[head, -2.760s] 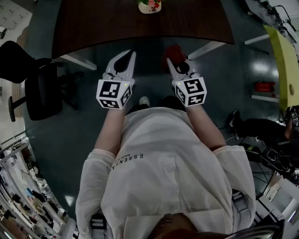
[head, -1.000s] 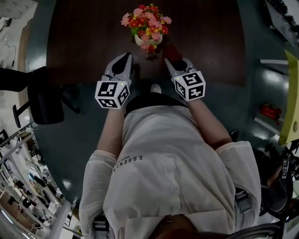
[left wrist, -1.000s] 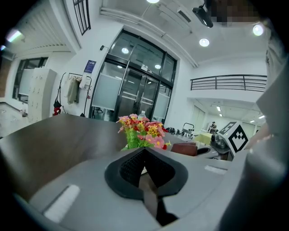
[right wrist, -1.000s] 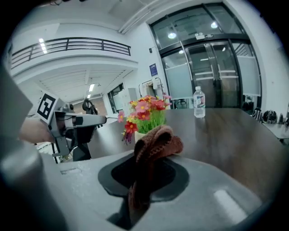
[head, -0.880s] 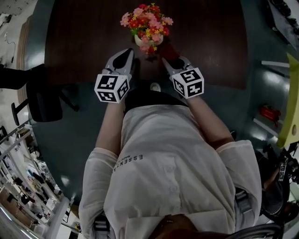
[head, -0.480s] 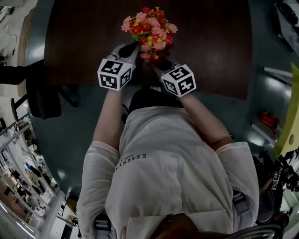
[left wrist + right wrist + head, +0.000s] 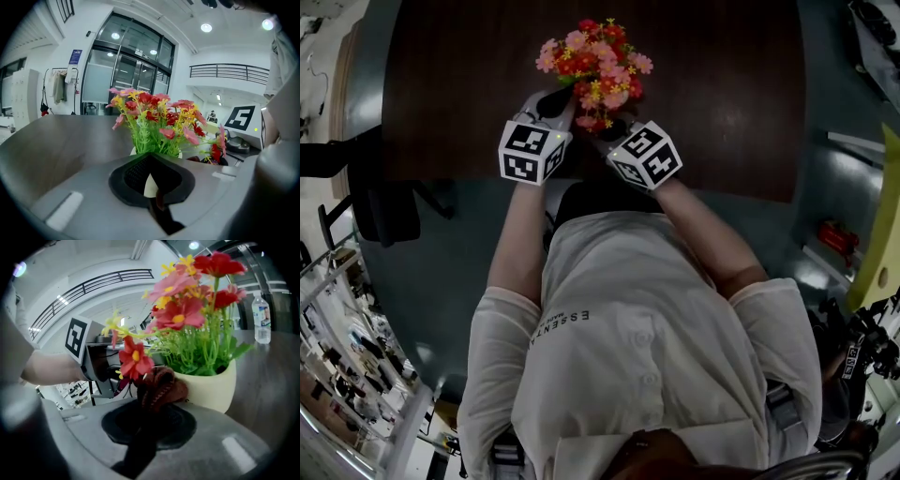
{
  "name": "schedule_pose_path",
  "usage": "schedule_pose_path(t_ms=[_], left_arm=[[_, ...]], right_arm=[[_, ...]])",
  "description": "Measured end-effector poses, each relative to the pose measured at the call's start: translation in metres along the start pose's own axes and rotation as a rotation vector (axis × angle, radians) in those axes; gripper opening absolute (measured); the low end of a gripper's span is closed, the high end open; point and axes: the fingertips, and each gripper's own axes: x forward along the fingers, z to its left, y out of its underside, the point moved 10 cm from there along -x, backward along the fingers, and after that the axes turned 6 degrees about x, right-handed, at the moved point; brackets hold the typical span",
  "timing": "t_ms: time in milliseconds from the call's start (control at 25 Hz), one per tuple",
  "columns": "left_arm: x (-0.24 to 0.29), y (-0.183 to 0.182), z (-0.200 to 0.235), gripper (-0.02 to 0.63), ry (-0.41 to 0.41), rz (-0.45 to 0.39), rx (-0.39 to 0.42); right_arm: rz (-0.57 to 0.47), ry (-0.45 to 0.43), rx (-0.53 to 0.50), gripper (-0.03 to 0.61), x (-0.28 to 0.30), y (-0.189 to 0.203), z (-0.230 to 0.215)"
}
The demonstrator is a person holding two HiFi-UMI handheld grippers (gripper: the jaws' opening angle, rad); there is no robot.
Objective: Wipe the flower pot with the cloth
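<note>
Both grippers are in tight at the near edge of the dark bench [image 7: 722,94], roughly at its middle, and that's where the flower pot [image 7: 212,384] stands, a cream pot under a thick spray of red, pink and yellow flowers [image 7: 591,56] that hides it completely from the head view. The right gripper [image 7: 617,134] has its jaws clamped on the dark red cloth [image 7: 161,387], bunched up in a wad at the tips, and that wad is pressed right against the pot's wall just under the rim, so the cloth leads and no hard jaw meets the pot. The contact is there, so I'd say the wiping is just getting going. On the other side, the left gripper [image 7: 149,157] has its jaws drawn together with nothing between them. Its tips sit just beside the pot's opposite flank, and a sliver of cream shows through the gap behind them. It looks like a brace to me, there so the light pot doesn't slide or tip towards the bench's left end when the cloth pushes.
</note>
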Motion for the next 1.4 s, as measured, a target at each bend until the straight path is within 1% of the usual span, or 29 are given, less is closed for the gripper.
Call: schedule_pose_path(t_ms=[120, 240, 320, 480, 640, 800, 880, 960, 1080, 1200, 1280, 1400], left_arm=[[-0.001, 0.002, 0.0, 0.015, 0.006, -0.011, -0.001], [0.0, 0.003, 0.0, 0.014, 0.015, -0.002, 0.024], [0.001, 0.003, 0.0, 0.014, 0.023, 0.006, 0.04], [0.002, 0.004, 0.001, 0.014, 0.033, 0.004, 0.044], [0.001, 0.004, 0.001, 0.014, 0.038, -0.006, 0.025], [0.002, 0.002, -0.001, 0.014, 0.035, 0.015, 0.018], [0.003, 0.002, -0.002, 0.014, 0.037, 0.018, 0.018], [0.003, 0.001, -0.001, 0.014, 0.04, 0.019, 0.02], [0.002, 0.001, 0.0, 0.014, 0.056, 0.011, 0.012], [0.001, 0.002, 0.003, 0.012, 0.085, -0.005, -0.013], [0.001, 0.003, 0.004, 0.013, 0.104, -0.001, -0.017], [0.002, 0.001, 0.005, 0.012, 0.117, 0.021, 0.02]], right_arm=[[-0.012, 0.016, 0.046, 0.051, -0.012, 0.007, -0.007], [-0.013, 0.047, 0.078, 0.051, -0.026, 0.014, -0.018], [-0.012, 0.072, 0.089, 0.052, -0.036, 0.017, -0.027], [-0.006, 0.113, 0.097, 0.052, -0.05, 0.019, -0.042], [0.004, 0.148, 0.105, 0.052, -0.065, 0.019, -0.054], [0.003, 0.224, 0.108, 0.052, -0.081, 0.007, -0.081], [-0.013, 0.264, 0.085, 0.052, -0.081, -0.008, -0.096], [-0.035, 0.282, 0.052, 0.052, -0.076, -0.026, -0.108], [-0.046, 0.266, -0.008, 0.052, -0.062, -0.048, -0.119], [-0.022, 0.21, -0.049, 0.052, -0.048, -0.057, -0.127], [-0.004, 0.17, -0.047, 0.052, -0.043, -0.056, -0.129], [-0.008, 0.147, 0.0, 0.052, -0.045, -0.052, -0.129]])
